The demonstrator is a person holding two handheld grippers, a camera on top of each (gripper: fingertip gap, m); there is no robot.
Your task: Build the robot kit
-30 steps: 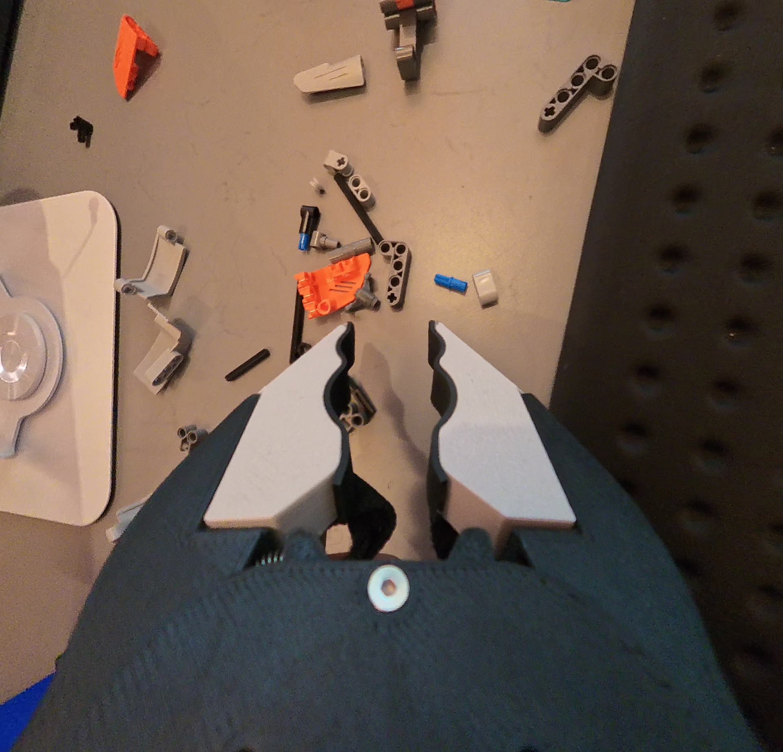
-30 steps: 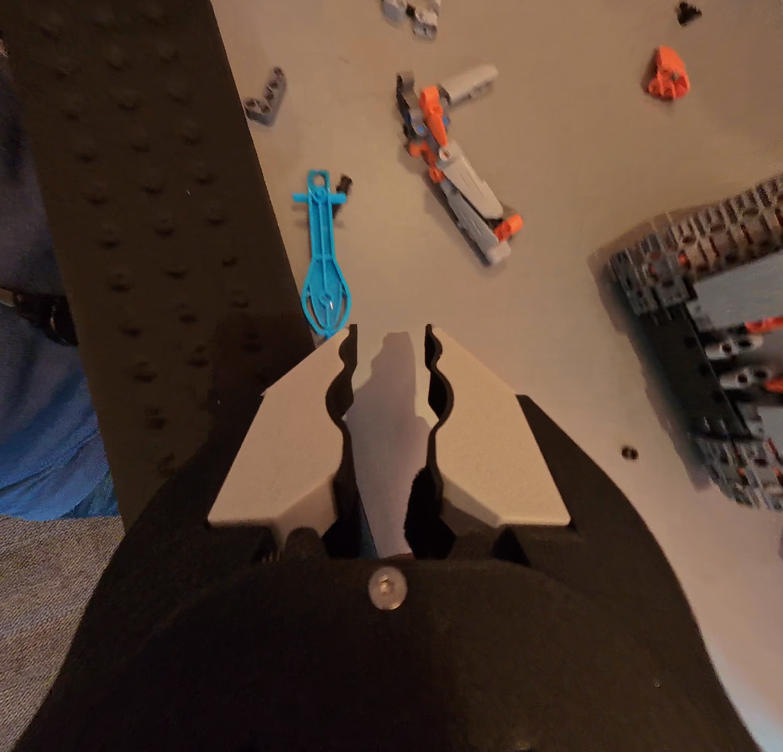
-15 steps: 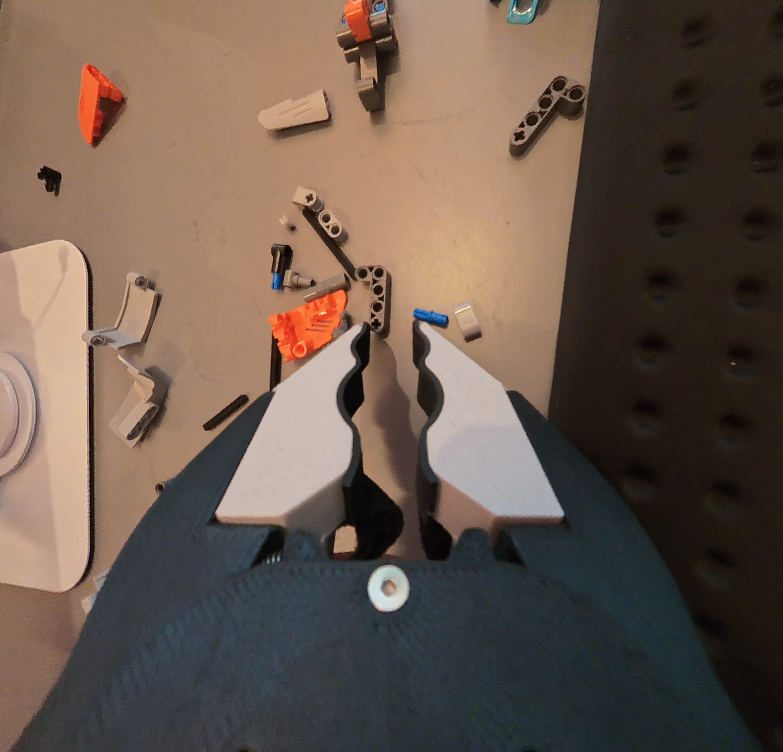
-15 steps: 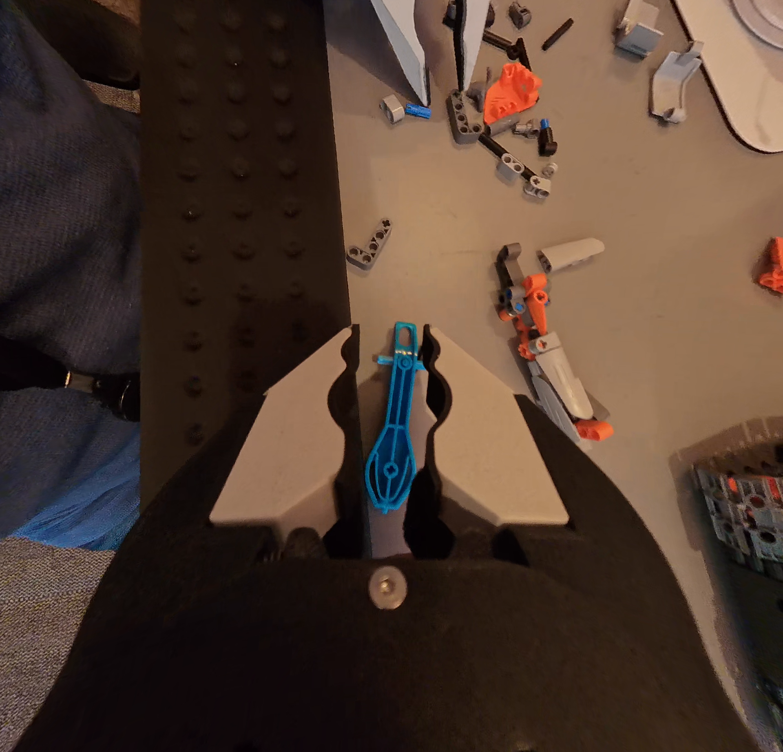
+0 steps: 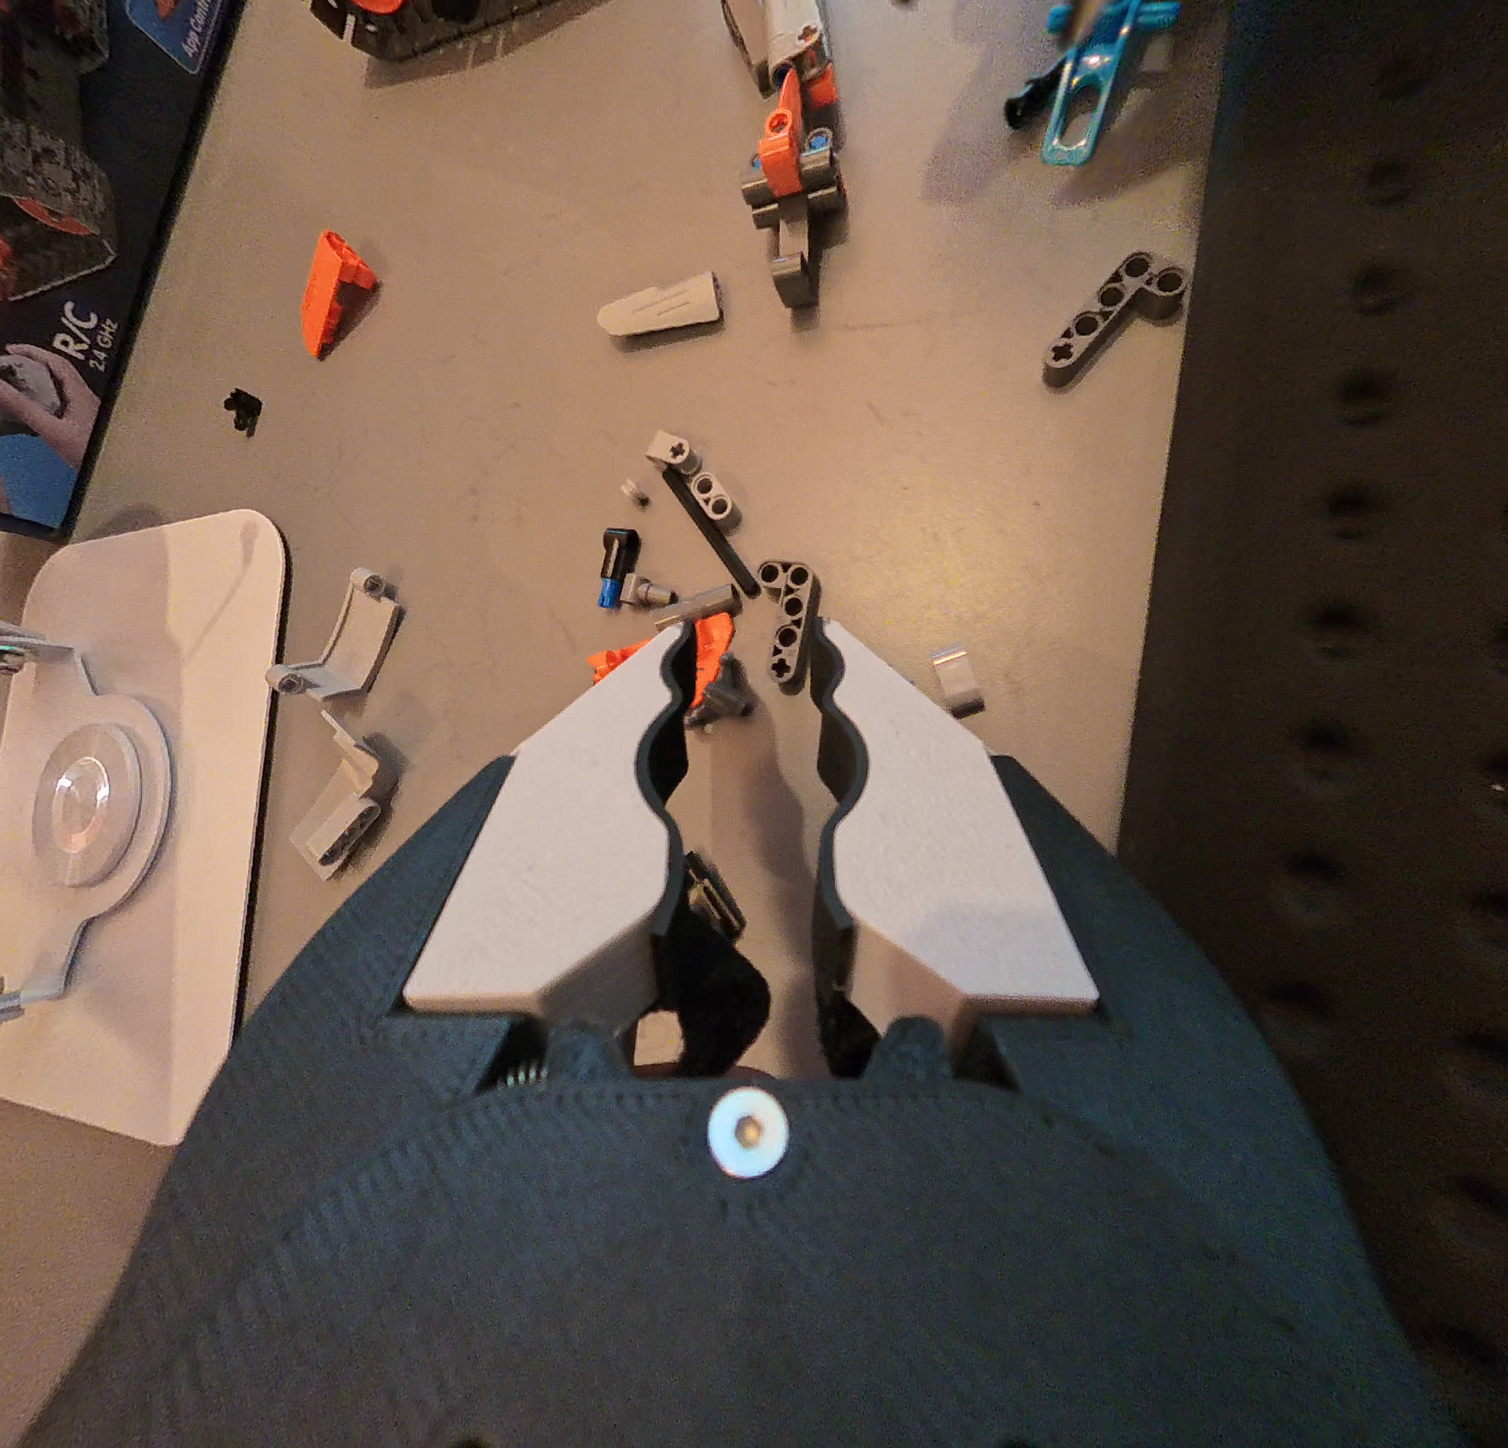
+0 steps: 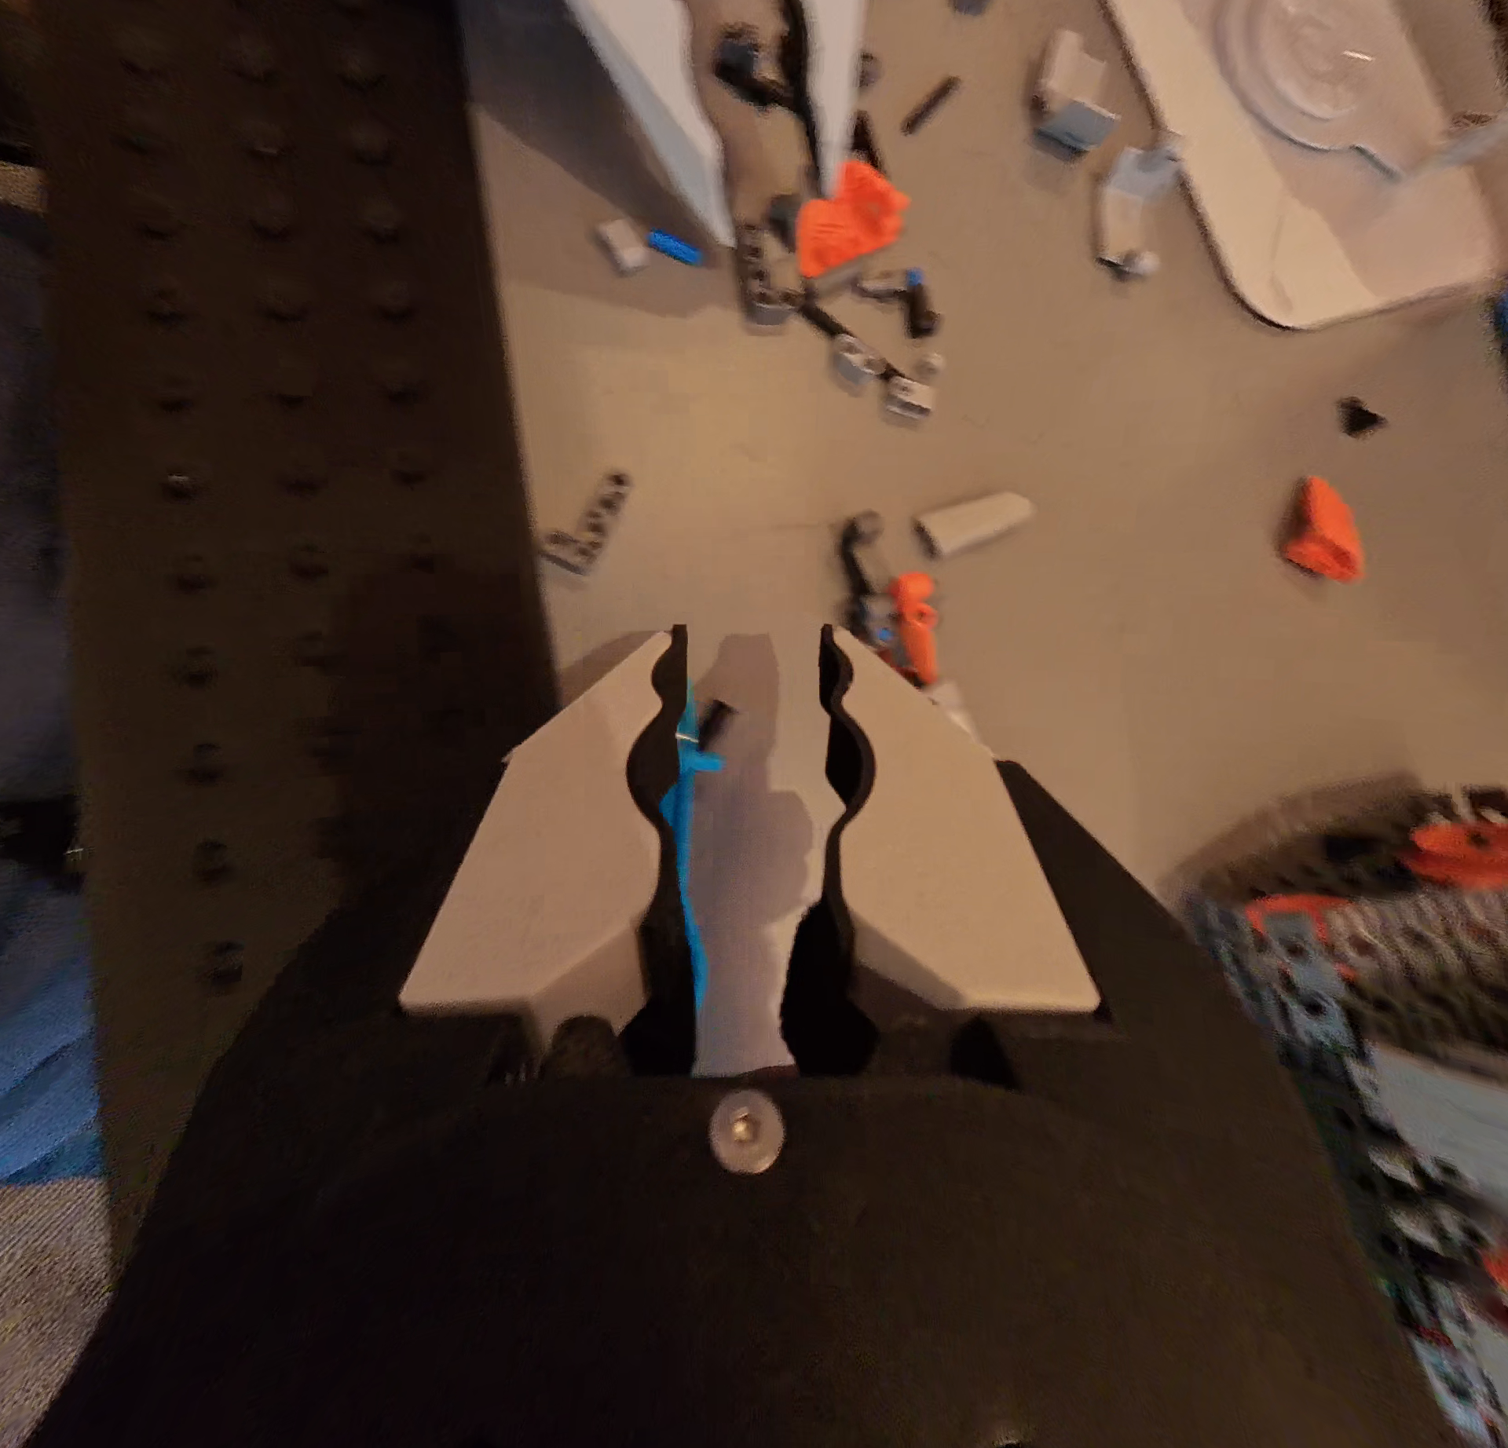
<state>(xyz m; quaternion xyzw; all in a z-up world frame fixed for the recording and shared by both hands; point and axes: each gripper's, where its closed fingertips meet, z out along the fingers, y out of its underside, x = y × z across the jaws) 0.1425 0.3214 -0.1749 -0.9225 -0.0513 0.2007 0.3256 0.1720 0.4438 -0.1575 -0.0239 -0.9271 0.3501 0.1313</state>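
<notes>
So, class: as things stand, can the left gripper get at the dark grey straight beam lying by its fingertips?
Probably yes. The left gripper is open, and the dark grey beam lies just ahead between its fingers, nothing lying over it. The orange panel crowds one side.

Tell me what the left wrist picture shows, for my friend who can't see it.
The left claw is open, low over a grey table, its tips by an orange piece and a dark grey holed beam. More small building pieces lie scattered around, with a white plate to the left and a blue tool far off.
</notes>
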